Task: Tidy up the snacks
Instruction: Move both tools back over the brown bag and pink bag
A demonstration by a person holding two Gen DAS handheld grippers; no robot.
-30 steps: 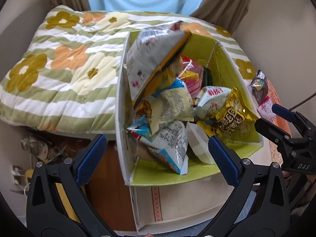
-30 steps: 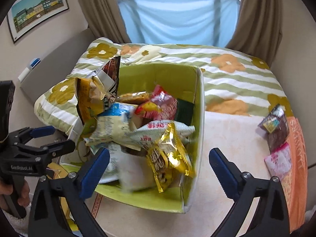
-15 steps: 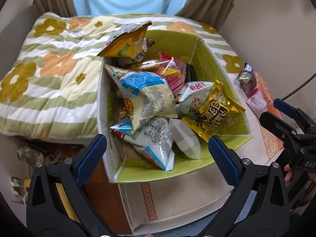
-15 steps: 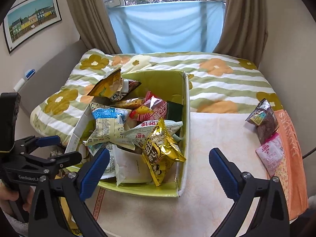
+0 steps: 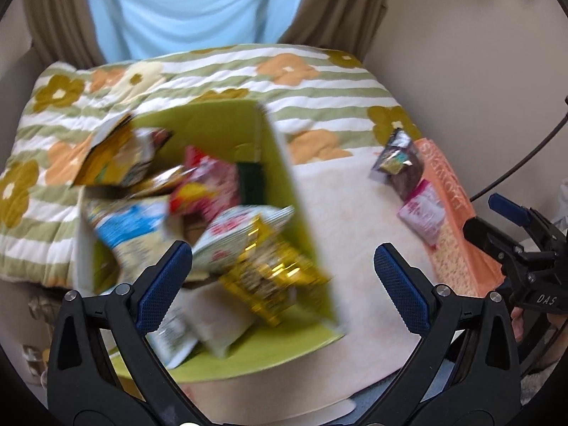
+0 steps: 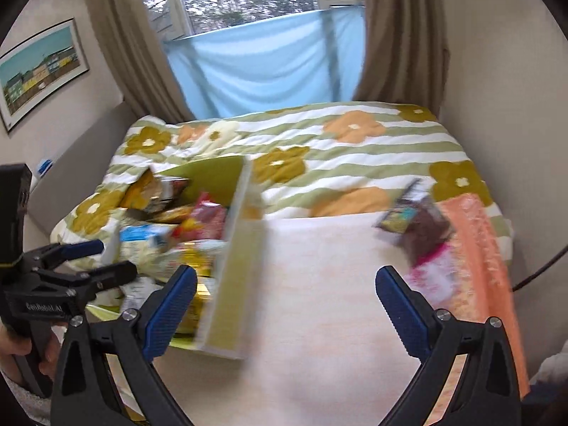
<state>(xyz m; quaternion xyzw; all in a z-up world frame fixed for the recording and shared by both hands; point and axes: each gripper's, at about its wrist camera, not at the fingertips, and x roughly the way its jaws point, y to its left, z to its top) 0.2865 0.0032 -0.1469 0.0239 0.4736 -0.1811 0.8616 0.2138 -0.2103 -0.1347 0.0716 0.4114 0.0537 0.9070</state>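
A green cardboard box (image 5: 280, 184) sits on the left of the cream table, blurred by motion. It is heaped with snack bags: a gold packet (image 5: 269, 277), a blue-and-white bag (image 5: 131, 227), a red-pink bag (image 5: 206, 184) and a yellow-brown bag (image 5: 117, 156). My left gripper (image 5: 284, 280) hovers open over the box's near right corner, holding nothing. My right gripper (image 6: 285, 309) is open above bare table just right of the box (image 6: 230, 248). A dark packet (image 6: 419, 220) and a pink packet (image 6: 433, 273) lie at the table's far right.
A long orange pack (image 6: 486, 248) lies along the table's right edge beside the loose packets. A floral striped quilt (image 6: 355, 142) covers the far side below the curtained window. A wall and a black cable (image 5: 525, 156) close off the right. The cream tabletop (image 6: 319, 284) spans between box and packets.
Both views have swung right and pulled back, so the box now sits left and the loose packets show more. The tilted box has come level. Both grippers stay open.
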